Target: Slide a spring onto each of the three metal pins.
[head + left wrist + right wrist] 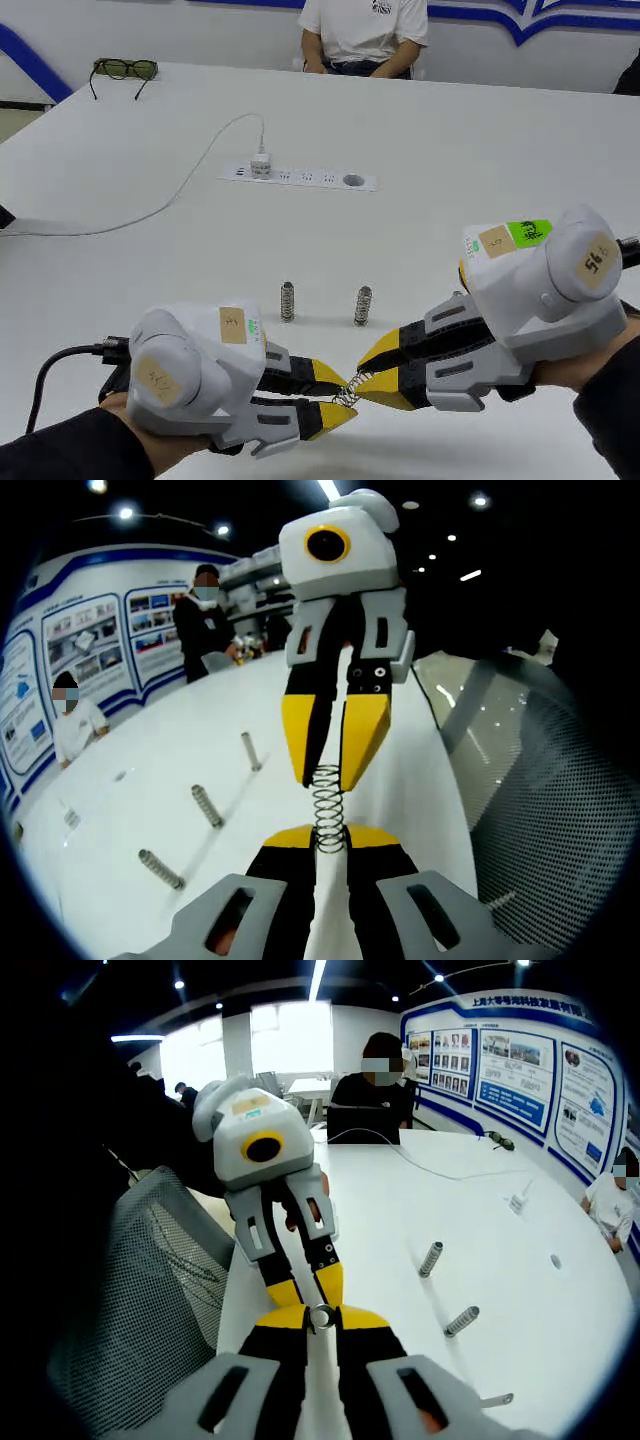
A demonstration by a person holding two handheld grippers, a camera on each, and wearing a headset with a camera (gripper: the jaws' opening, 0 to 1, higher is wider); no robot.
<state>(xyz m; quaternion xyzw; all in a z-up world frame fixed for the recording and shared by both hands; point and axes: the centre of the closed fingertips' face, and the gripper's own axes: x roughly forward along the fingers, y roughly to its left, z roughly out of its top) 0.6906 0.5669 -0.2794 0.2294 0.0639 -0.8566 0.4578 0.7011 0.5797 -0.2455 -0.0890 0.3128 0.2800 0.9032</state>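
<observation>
The round tan sticker point(597, 262) on the rear of the right gripper point(365, 380) reads "95" in handwriting. The tan label point(497, 241) on its top bears one handwritten mark, perhaps "5"; the green label point(528, 232) beside it is too small to read. On the left gripper point(348, 400), the paper tag point(233, 325) and the round disc point(158, 380) carry unclear handwriting. The far wall posters point(520, 1065) are illegible.

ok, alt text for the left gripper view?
A spring is held end to end between the left gripper, below, and the right gripper, above. On the white table to their left: two sprung pins, one bare pin.
</observation>
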